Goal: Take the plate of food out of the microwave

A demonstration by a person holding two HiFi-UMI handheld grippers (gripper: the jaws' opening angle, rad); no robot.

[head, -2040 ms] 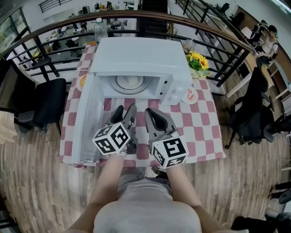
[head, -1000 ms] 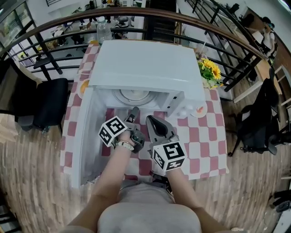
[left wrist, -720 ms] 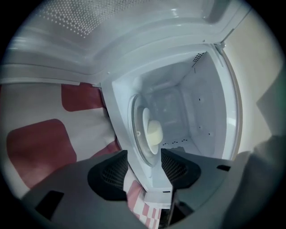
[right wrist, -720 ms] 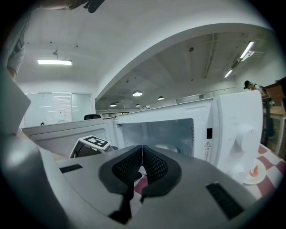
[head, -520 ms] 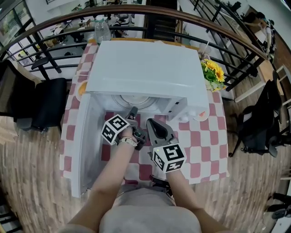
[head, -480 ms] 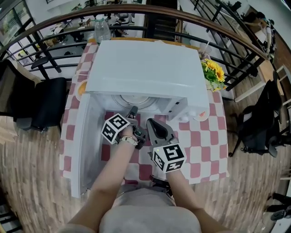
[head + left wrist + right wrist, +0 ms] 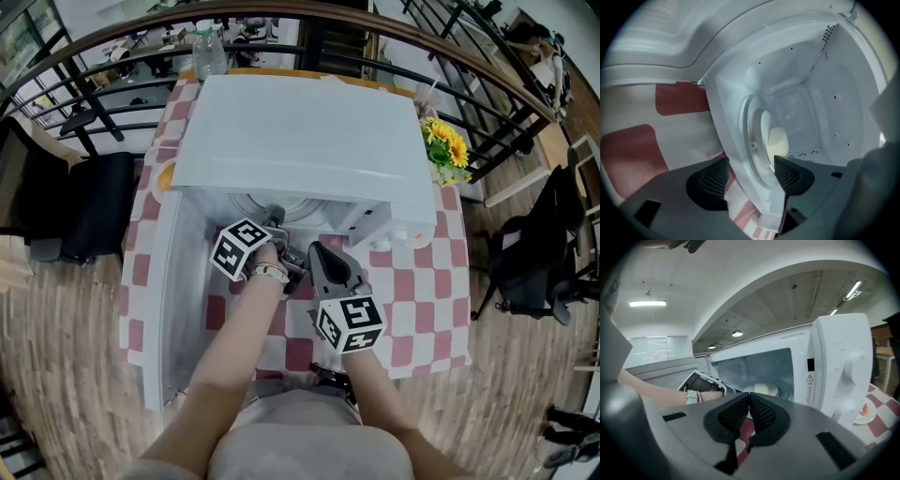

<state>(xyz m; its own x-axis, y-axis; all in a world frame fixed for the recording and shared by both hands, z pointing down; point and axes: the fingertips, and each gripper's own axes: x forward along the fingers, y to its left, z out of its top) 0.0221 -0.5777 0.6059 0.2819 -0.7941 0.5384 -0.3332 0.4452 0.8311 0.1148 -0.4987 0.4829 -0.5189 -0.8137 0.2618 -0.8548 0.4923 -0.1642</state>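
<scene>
The white microwave (image 7: 300, 131) stands on the checked table with its door (image 7: 169, 300) swung open to the left. Inside, a white plate (image 7: 767, 136) with a pale mound of food (image 7: 778, 139) rests on the glass turntable (image 7: 752, 140); the plate (image 7: 764, 390) also shows in the right gripper view. My left gripper (image 7: 752, 176) is at the cavity mouth (image 7: 278, 225), its jaws opening, with only the microwave's front lip between them and nothing gripped. My right gripper (image 7: 749, 416) hangs just outside the opening (image 7: 319, 251), shut and empty.
Sunflowers (image 7: 443, 145) stand to the right of the microwave, and a small dish (image 7: 412, 234) lies by its control panel (image 7: 843, 366). A water bottle (image 7: 208, 56) is behind, an orange plate (image 7: 167, 176) at the left. A black chair (image 7: 75, 206) and a railing (image 7: 487, 84) ring the table.
My left gripper has moved forward from the table in front to the mouth of the microwave. The right gripper has shifted only slightly and stays shut.
</scene>
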